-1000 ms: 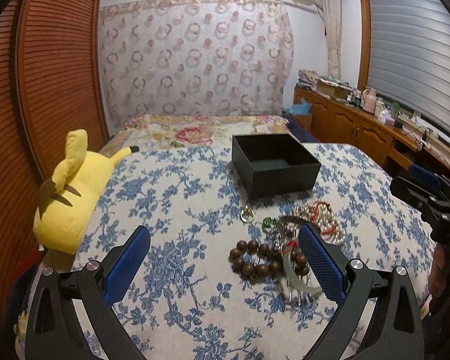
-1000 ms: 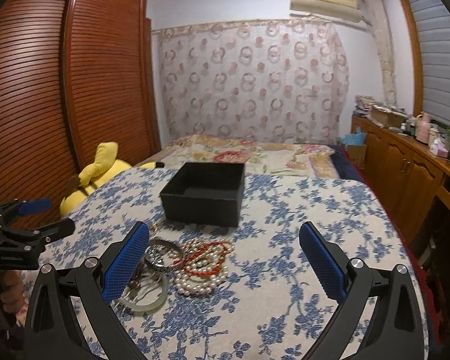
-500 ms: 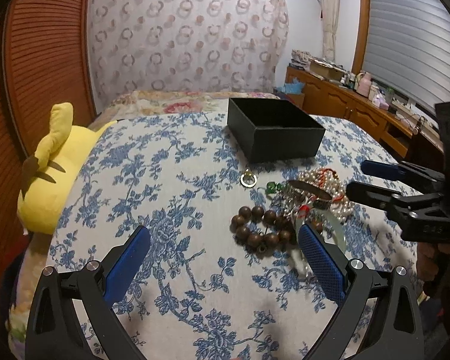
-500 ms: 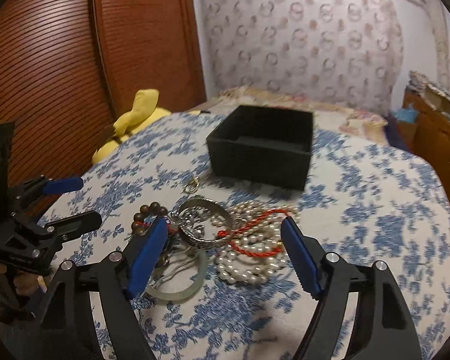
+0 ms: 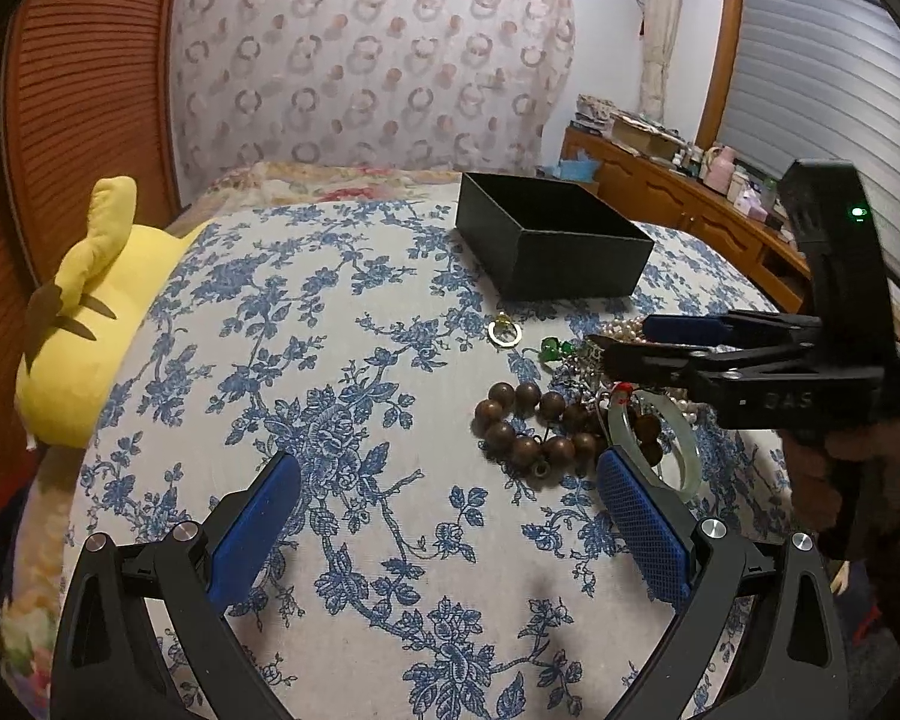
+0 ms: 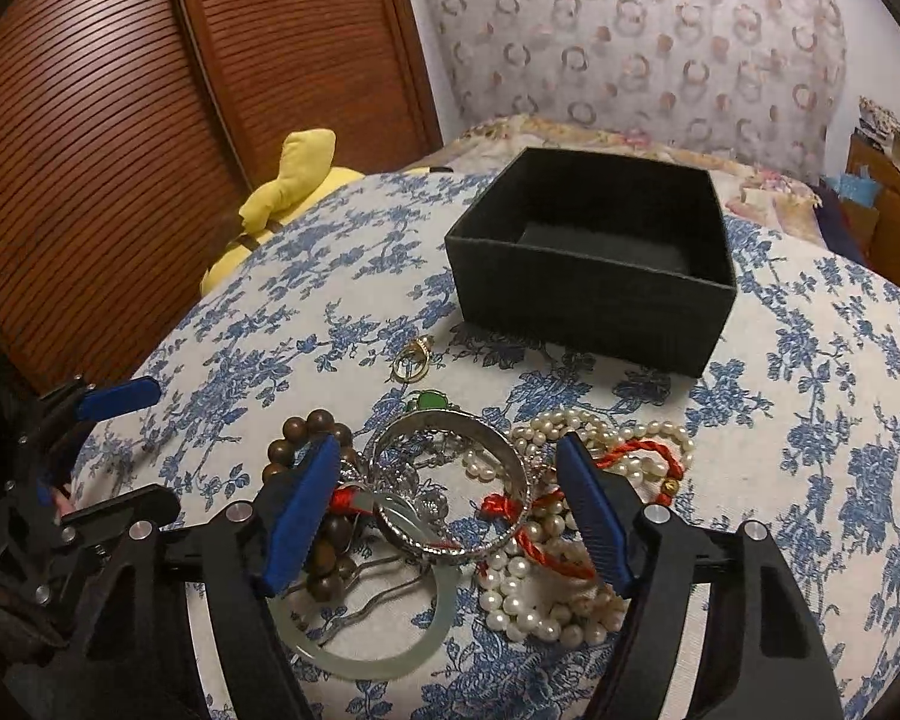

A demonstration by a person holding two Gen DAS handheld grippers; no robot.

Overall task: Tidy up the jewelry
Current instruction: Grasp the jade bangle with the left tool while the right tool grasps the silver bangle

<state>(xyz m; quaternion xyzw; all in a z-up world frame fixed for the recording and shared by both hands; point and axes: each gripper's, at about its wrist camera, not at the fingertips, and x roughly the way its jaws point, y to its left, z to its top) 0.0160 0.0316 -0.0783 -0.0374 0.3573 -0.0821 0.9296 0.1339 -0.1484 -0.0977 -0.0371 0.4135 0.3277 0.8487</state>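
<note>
- Black box (image 6: pixel 594 294) standing open on the bed (image 6: pixel 840 450), on the blue-flowered cover; dark pad on its floor, nothing else visible inside.
- Jewelry pile just in front of the box, apart from it: silver bangle (image 6: pixel 456 480), pearl strand (image 6: pixel 540 594), red cord (image 6: pixel 642 453), wooden bead bracelet (image 5: pixel 528 426), pale green bangle (image 6: pixel 366 654), all overlapping.
- Gold ring (image 6: pixel 411 363) and small green stone (image 6: pixel 429 402) lying alone between pile and box.
- Right tool (image 6: pixel 450 510) low over the pile, jaws closing, silver bangle between the blue pads; pads not yet pressing on it, a gap visible at each side.
- Left tool (image 5: pixel 444 516) spread wide above bare cover, nothing between its pads; wooden bead bracelet just beyond its right pad.
- Yellow plush toy (image 5: pixel 84 324) at the bed's left edge, well apart from the jewelry.
- Person's hand (image 5: pixel 858 468) around the right tool's grip, seen from the left wrist view.
</note>
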